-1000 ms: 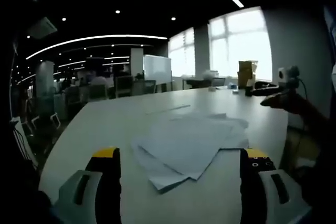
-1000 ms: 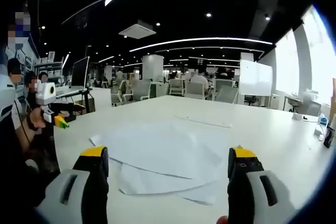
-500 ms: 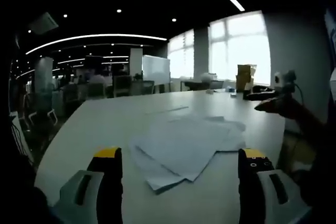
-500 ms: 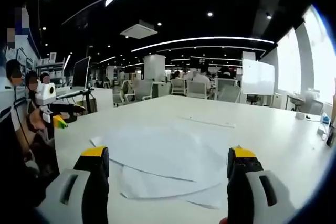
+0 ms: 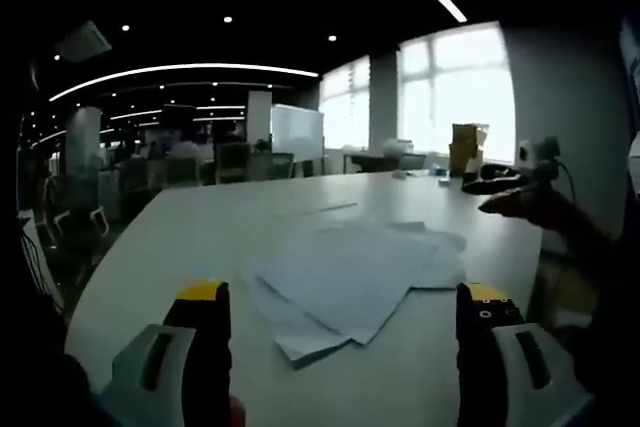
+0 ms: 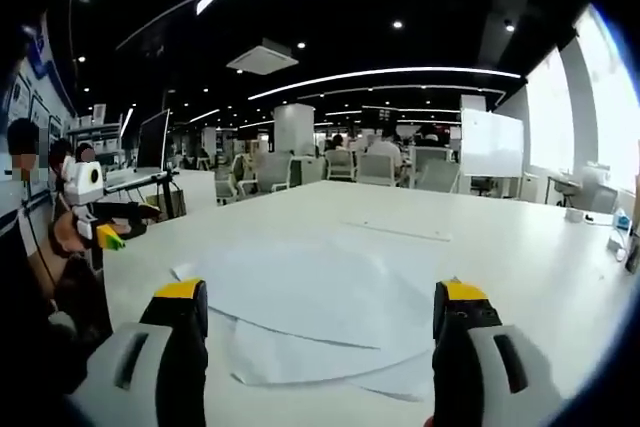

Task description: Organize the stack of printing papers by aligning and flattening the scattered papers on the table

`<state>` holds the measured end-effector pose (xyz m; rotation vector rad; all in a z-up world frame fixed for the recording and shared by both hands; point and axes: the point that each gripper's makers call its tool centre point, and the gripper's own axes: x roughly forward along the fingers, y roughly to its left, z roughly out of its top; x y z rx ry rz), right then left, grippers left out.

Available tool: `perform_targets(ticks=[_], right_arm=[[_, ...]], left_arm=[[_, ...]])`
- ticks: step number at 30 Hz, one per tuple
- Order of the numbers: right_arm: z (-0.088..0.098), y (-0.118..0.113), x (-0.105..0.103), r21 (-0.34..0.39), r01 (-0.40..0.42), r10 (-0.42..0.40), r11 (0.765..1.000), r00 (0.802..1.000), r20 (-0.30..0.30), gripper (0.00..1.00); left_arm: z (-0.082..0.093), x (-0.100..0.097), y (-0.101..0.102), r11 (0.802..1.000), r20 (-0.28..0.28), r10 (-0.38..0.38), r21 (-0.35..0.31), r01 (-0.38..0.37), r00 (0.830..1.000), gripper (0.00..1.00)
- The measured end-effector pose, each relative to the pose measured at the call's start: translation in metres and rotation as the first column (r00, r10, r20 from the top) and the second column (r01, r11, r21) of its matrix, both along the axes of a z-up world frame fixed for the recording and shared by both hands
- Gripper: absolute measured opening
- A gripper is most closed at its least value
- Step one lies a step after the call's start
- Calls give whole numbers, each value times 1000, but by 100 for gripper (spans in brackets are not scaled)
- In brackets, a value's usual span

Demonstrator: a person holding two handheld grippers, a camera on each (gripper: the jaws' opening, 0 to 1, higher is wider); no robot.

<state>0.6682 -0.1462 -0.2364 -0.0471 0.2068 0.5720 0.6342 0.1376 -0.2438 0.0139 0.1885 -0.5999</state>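
white office table (image 5: 200, 227), scattered papers (image 5: 350, 272), left tool (image 5: 340, 322) and right tool (image 6: 318, 312) spread wide, touching nothing

My left view sits low over the desk (image 5: 200, 227), close to its near edge, looking along my left tongs (image 5: 340, 322) across the papers (image 5: 350, 272) toward the bright windows (image 5: 455, 87). My right view rides at about the same height, facing along my right tongs (image 6: 320, 317) down the desk's length toward the office chairs (image 6: 375, 169). Both views share the papers and the desk top, seen from different sides, and each catches the other tongs at its edge.
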Motion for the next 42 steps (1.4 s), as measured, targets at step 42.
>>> perform_targets(ticks=[42], right_arm=[[1,35,22,-4,-35,35,999,999,-14,88]], left_arm=[[9,0,7,999,38,26,23,-27,999,97]])
